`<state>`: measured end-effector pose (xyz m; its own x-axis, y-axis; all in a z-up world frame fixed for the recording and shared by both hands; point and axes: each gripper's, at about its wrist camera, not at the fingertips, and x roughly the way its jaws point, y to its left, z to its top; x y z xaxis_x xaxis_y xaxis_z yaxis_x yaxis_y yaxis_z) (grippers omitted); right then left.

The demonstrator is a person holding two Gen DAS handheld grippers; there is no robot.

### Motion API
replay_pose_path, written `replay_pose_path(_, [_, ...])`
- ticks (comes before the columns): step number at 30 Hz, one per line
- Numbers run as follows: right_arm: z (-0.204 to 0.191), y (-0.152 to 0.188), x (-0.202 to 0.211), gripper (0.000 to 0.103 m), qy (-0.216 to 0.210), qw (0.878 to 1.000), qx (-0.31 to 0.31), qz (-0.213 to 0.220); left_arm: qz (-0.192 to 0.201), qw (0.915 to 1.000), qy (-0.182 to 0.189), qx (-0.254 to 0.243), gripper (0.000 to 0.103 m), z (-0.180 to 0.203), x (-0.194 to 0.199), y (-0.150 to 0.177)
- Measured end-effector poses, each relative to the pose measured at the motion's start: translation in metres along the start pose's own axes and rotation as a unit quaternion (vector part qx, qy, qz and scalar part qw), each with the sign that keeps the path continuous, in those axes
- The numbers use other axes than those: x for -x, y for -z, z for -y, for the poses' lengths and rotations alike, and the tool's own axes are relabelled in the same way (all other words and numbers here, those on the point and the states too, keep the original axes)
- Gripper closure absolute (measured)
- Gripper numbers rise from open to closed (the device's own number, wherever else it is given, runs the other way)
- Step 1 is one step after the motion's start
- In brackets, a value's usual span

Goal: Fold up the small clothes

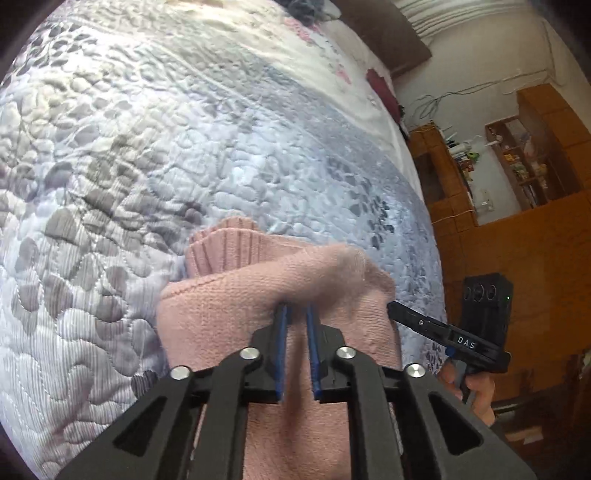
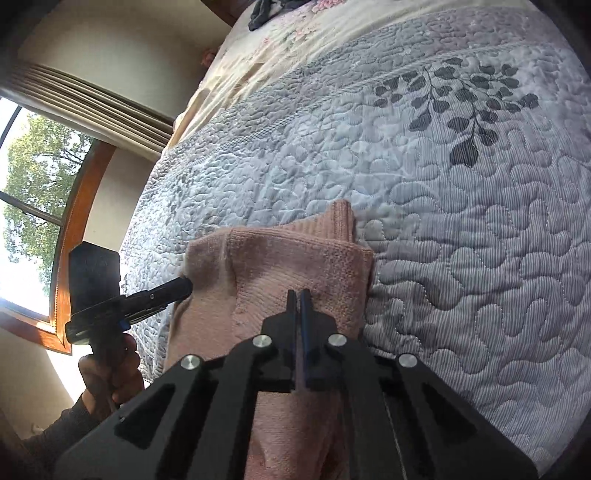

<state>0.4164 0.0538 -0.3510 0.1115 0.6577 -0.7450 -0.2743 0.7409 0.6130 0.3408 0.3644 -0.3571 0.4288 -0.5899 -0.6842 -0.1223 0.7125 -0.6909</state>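
Observation:
A pink knit garment (image 1: 229,306) is folded into a thick bundle and lifted off the quilted bed cover (image 1: 184,147). My left gripper (image 1: 297,310) is shut on one upper edge, with pink cloth bunched between its blue pads. In the right wrist view the same pink garment (image 2: 295,258) hangs from my right gripper (image 2: 299,293), whose fingers are pressed together on the other edge. Each gripper shows in the other's view: the right gripper (image 1: 393,308) at the garment's right side, the left gripper (image 2: 183,286) at its left side. A ribbed cuff (image 2: 341,221) sticks out above the fold.
The grey leaf-patterned quilt (image 2: 461,240) spreads ahead of both grippers. Dark clothing (image 1: 306,11) lies at the far end of the bed. Wooden shelving (image 1: 517,162) stands past the bed's right edge, and a window (image 2: 29,206) past its left edge.

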Motion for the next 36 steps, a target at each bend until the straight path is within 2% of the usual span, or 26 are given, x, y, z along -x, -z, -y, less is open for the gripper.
replay_pose_path(3, [0.0, 0.004, 0.002, 0.103, -0.003, 1.0, -0.012, 0.007, 0.007, 0.9998, 0.012, 0.013, 0.101, -0.003, 0.007, 0.003])
replay_pose_path(4, [-0.007, 0.008, 0.009, 0.097, -0.011, 1.0, -0.005, 0.011, 0.014, 0.9997, 0.015, 0.012, 0.098, 0.002, 0.016, 0.007])
replay_pose_path(5, [-0.016, 0.015, 0.018, 0.095, -0.014, 1.0, 0.007, 0.013, 0.021, 0.9994, 0.028, 0.008, 0.092, 0.007, 0.027, 0.012])
replay_pose_path(8, [-0.036, 0.046, 0.036, 0.095, -0.033, 0.999, 0.033, 0.004, 0.035, 0.9966, 0.071, -0.025, 0.09, 0.028, 0.059, 0.041])
replay_pose_path(9, [-0.038, 0.055, 0.036, 0.095, -0.031, 0.999, 0.036, -0.002, 0.03, 0.9964, 0.073, -0.031, 0.09, 0.03, 0.062, 0.051])
replay_pose_path(10, [-0.036, 0.063, 0.031, 0.095, -0.023, 0.999, 0.035, -0.01, 0.023, 0.9974, 0.055, -0.039, 0.09, 0.03, 0.058, 0.059])
replay_pose_path(12, [-0.026, 0.071, 0.014, 0.103, 0.011, 0.999, 0.026, -0.029, -0.002, 0.9993, -0.004, -0.037, 0.09, 0.018, 0.037, 0.068])
replay_pose_path(13, [-0.02, 0.073, 0.009, 0.103, 0.02, 0.999, 0.022, -0.031, -0.007, 0.9995, -0.013, -0.029, 0.099, 0.009, 0.03, 0.071])
replay_pose_path(15, [-0.018, 0.074, 0.011, 0.103, 0.021, 0.999, 0.008, -0.029, -0.004, 0.9998, -0.01, -0.015, 0.101, 0.005, 0.035, 0.073])
replay_pose_path(16, [-0.025, 0.076, 0.018, 0.102, 0.023, 0.999, 0.013, -0.023, 0.002, 0.9996, -0.006, -0.026, 0.099, 0.014, 0.044, 0.075])
replay_pose_path(17, [-0.034, 0.08, 0.027, 0.094, 0.022, 0.999, 0.025, -0.017, 0.007, 0.9991, 0.004, -0.041, 0.096, 0.024, 0.054, 0.08])
replay_pose_path(19, [-0.049, 0.092, 0.04, 0.094, 0.003, 0.999, 0.041, -0.014, 0.006, 0.997, 0.03, -0.07, 0.094, 0.042, 0.068, 0.095])
replay_pose_path(20, [-0.053, 0.097, 0.04, 0.094, 0.005, 0.999, 0.049, -0.017, 0.001, 0.9959, 0.023, -0.087, 0.093, 0.048, 0.068, 0.103])
replay_pose_path(22, [-0.051, 0.104, 0.026, 0.094, 0.039, 0.997, 0.054, -0.033, -0.015, 0.9952, -0.027, -0.093, 0.093, 0.044, 0.051, 0.11])
replay_pose_path(23, [-0.043, 0.104, 0.016, 0.102, 0.062, 0.996, 0.05, -0.045, -0.022, 0.9951, -0.043, -0.087, 0.097, 0.036, 0.042, 0.111])
replay_pose_path(24, [-0.035, 0.105, 0.008, 0.103, 0.081, 0.994, 0.047, -0.05, -0.025, 0.9955, -0.046, -0.079, 0.1, 0.03, 0.036, 0.112])
replay_pose_path(26, [-0.031, 0.106, 0.011, 0.103, 0.084, 0.995, 0.034, -0.04, -0.024, 0.9964, -0.041, -0.071, 0.101, 0.029, 0.038, 0.112])
replay_pose_path(27, [-0.037, 0.107, 0.018, 0.103, 0.077, 0.996, 0.035, -0.032, -0.019, 0.9961, -0.039, -0.077, 0.098, 0.035, 0.045, 0.115])
replay_pose_path(28, [-0.046, 0.11, 0.027, 0.096, 0.071, 0.996, 0.044, -0.026, -0.014, 0.9963, -0.026, -0.081, 0.087, 0.04, 0.054, 0.119])
replay_pose_path(30, [-0.061, 0.121, 0.044, 0.095, 0.052, 0.997, 0.057, -0.021, -0.011, 0.9956, -0.01, -0.093, 0.084, 0.046, 0.07, 0.133])
replay_pose_path(32, [-0.069, 0.137, 0.049, 0.095, 0.044, 0.996, 0.066, -0.029, -0.01, 0.996, -0.018, -0.087, 0.081, 0.041, 0.074, 0.149])
replay_pose_path(34, [-0.065, 0.149, 0.034, 0.095, 0.071, 0.994, 0.073, -0.05, -0.024, 0.9961, -0.049, -0.07, 0.079, 0.028, 0.062, 0.158])
replay_pose_path(36, [-0.05, 0.157, 0.011, 0.103, 0.117, 0.988, 0.062, -0.078, -0.049, 0.9949, -0.067, -0.057, 0.079, 0.014, 0.042, 0.164])
